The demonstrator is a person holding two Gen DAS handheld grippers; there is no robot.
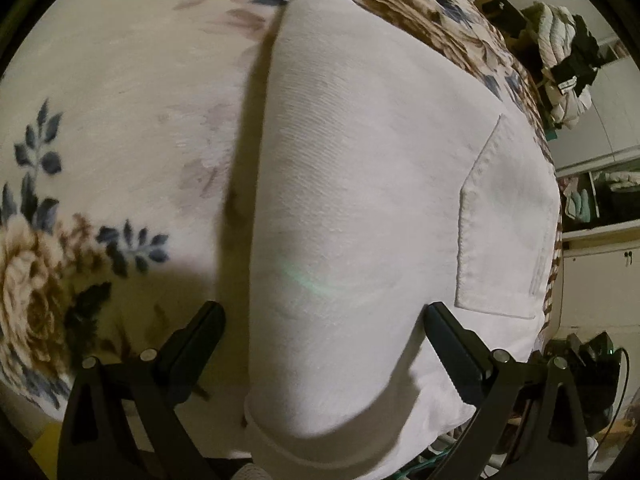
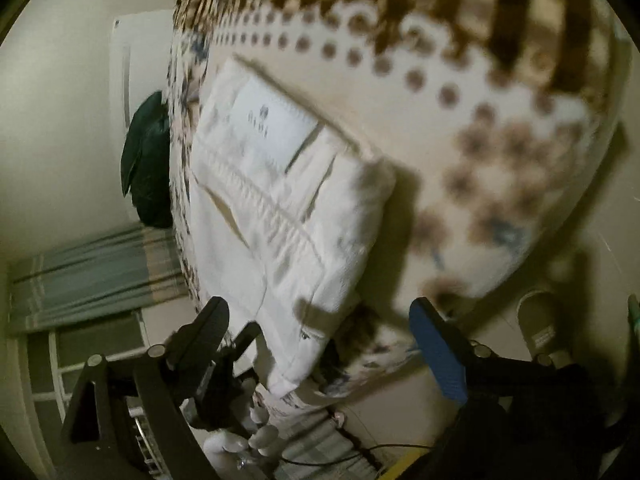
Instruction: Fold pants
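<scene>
White pants (image 1: 360, 200) lie folded on a floral blanket (image 1: 100, 120), a back pocket (image 1: 504, 232) showing at the right. My left gripper (image 1: 324, 316) is open, its fingers astride the near folded edge of the pants, close above the cloth. In the right wrist view the same pants (image 2: 280, 208) lie as a folded stack with a label (image 2: 272, 124) on top. My right gripper (image 2: 320, 312) is open and empty, above the stack's near corner. The left gripper (image 2: 224, 364) and a gloved hand show at lower left there.
The blanket (image 2: 480, 140) covers a bed whose edge runs beside the pants. A pile of clothes (image 1: 568, 60) and shelves stand at far right. A dark bag (image 2: 146, 160), a curtain (image 2: 92, 272) and a slipper (image 2: 544, 328) lie off the bed.
</scene>
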